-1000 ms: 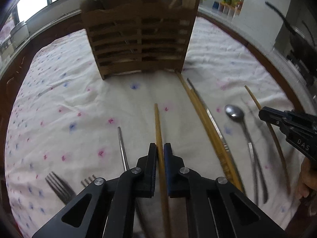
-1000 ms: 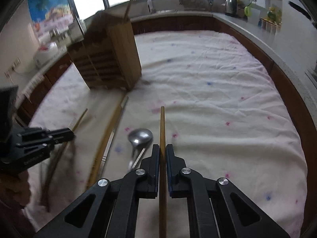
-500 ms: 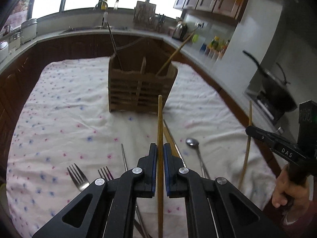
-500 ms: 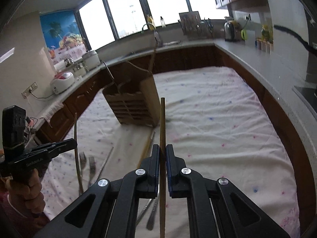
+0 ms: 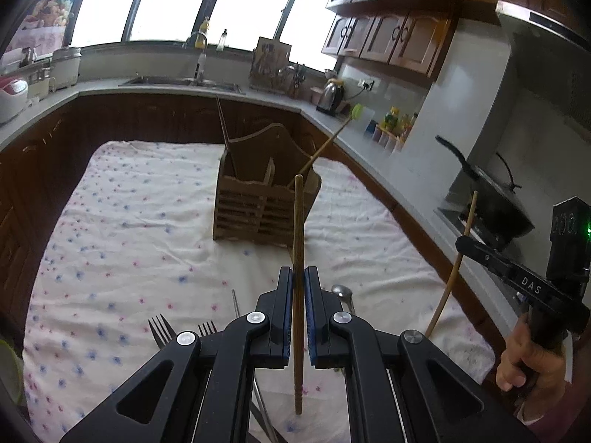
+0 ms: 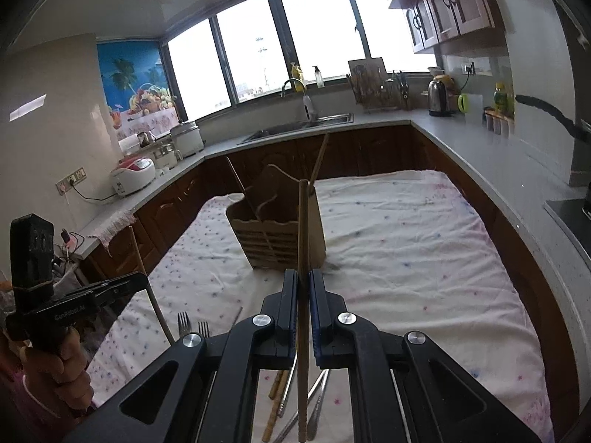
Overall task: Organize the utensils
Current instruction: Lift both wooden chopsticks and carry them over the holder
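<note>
now left gripper [image 5: 298,288] and right gripper [image 6: 303,291] each clench a wooden chopstick [image 5: 298,243] (both upright) near the wooden caddy [image 5: 264,199].

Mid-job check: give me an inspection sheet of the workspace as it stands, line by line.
Surface: floral cloth over the table, wrinkled.
Job's things: wooden utensil holder upright, two sticks already in it; forks, spoon and loose chopsticks lying on the cloth.
Clutter: nothing seen.
Grippers: left gripper shut on a chopstick; right gripper shut on another chopstick; both raised above the cloth.
Cables: cord from wall socket to rice cooker.
Surroundings: sink, kettle, pan on the counters.
</note>
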Demonstrator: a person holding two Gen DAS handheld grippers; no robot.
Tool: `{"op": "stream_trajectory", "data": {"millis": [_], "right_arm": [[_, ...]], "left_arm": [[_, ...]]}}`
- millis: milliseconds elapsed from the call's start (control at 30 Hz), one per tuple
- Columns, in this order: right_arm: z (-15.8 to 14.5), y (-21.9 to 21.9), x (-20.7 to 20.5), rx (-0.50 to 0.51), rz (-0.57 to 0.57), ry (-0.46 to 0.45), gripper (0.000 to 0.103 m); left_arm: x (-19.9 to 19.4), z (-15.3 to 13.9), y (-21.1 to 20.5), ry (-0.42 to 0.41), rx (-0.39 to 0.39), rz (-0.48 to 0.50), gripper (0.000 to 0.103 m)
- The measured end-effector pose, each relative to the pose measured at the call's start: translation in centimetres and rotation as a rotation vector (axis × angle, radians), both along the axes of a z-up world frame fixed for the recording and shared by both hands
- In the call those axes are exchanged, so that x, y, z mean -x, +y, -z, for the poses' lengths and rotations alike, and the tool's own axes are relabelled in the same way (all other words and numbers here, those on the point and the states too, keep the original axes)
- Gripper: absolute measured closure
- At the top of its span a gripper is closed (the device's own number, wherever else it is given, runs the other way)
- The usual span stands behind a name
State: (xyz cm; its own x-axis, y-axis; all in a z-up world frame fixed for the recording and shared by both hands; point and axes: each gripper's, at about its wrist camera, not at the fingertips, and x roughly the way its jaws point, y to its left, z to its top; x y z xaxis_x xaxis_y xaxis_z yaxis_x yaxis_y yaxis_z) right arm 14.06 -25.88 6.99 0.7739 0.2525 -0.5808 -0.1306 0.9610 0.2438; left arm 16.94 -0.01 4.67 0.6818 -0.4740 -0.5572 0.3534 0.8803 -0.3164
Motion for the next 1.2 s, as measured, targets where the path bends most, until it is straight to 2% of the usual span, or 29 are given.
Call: {"op": "stream_trajectory", "data": {"millis": [567,900,933,1200], "right_arm": [[-1.8,0.5,-2.6,-0.028,0.021,-0.084,0.097],[-3.9,1.1,-7.4,-0.061,0.026,-0.151,0.097],[-4.1,1.2,-8.0,-0.067,0.030,-0.160,0.097],[-5.5,1.8,-13.3,-0.112,0.049,-0.241,0.097]], "left_arm": [[-1.4,-1.8,1.7,-0.075,0.039,-0.059,0.099],[-4.9,-3.9,2.3,-0.144,0.063,-0.098,0.099],[-5.2,-4.1,2.3,-0.214,0.060,-0.125,0.099],[-9.7,-5.8,2.2,-0.288,0.055,-0.160,0.099]]}}
